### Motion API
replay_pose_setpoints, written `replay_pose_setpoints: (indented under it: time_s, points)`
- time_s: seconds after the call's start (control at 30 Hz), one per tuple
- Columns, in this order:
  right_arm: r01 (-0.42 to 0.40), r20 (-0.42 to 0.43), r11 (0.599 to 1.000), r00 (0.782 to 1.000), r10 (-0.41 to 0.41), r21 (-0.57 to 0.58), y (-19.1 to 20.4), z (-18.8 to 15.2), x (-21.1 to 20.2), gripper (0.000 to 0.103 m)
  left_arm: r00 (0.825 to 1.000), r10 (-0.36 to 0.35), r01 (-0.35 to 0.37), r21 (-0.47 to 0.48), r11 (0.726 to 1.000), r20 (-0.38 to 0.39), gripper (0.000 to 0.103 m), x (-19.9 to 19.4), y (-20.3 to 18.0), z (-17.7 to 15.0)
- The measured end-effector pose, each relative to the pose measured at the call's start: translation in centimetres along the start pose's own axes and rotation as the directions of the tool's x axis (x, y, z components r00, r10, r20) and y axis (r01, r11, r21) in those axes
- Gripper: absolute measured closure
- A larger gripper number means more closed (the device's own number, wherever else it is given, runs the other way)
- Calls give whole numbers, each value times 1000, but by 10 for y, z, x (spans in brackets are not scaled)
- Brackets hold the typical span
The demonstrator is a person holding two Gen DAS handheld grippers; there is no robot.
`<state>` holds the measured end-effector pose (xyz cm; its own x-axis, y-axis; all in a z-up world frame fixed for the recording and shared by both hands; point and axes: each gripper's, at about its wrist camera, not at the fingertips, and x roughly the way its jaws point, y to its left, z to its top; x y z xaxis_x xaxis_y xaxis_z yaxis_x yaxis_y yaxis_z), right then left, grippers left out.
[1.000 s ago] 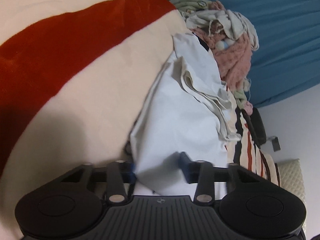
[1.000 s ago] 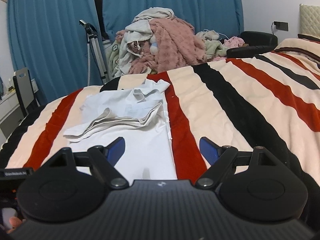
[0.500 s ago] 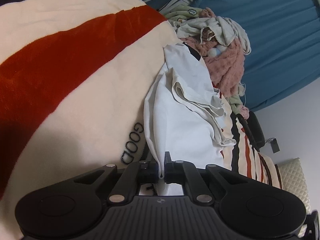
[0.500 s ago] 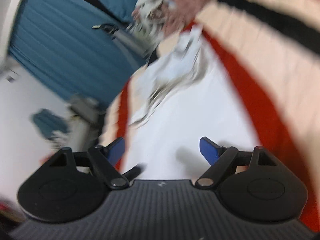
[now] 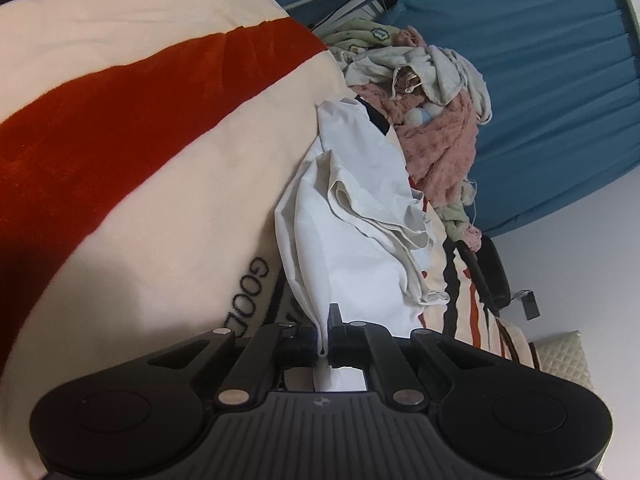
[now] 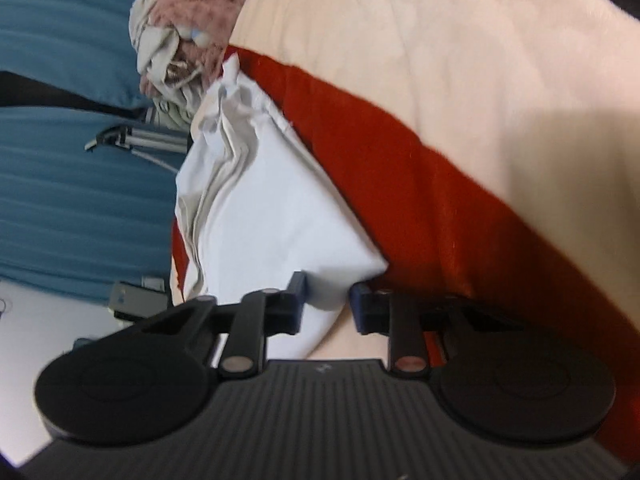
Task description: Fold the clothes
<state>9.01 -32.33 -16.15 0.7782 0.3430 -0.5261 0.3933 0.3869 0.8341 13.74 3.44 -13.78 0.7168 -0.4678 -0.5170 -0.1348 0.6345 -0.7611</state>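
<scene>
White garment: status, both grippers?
Left gripper shut on white garment edge. Right gripper open, straddling its corner. Nothing in the way.

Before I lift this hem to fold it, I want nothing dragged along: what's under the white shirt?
The white shirt lies on the striped blanket, partly covering its "GOOD" lettering. Whatever else lies beneath is hidden.
</scene>
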Motion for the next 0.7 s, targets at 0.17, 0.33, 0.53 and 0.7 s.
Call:
replay_pose_setpoints:
  time_s: [0.17,0.33,0.53,0.7]
  points:
    - [-48,82,989,995,60,-142,22,-5,-12,94,997,-68,68,14,998,26,99,-15,-9,2]
    - [-183,189,947,953,236,-264,48,-13,-56,94,987,-126,120,58,991,97,100,-58,-26,1]
    - [-292,258,884,881,397,-365,61,-39,-121,94,964,-210,192,117,974,163,100,-126,-44,-21]
    - [-286,289,859,857,428,-426,50,-76,-173,94,950,-238,190,231,954,203,100,-176,-45,-62]
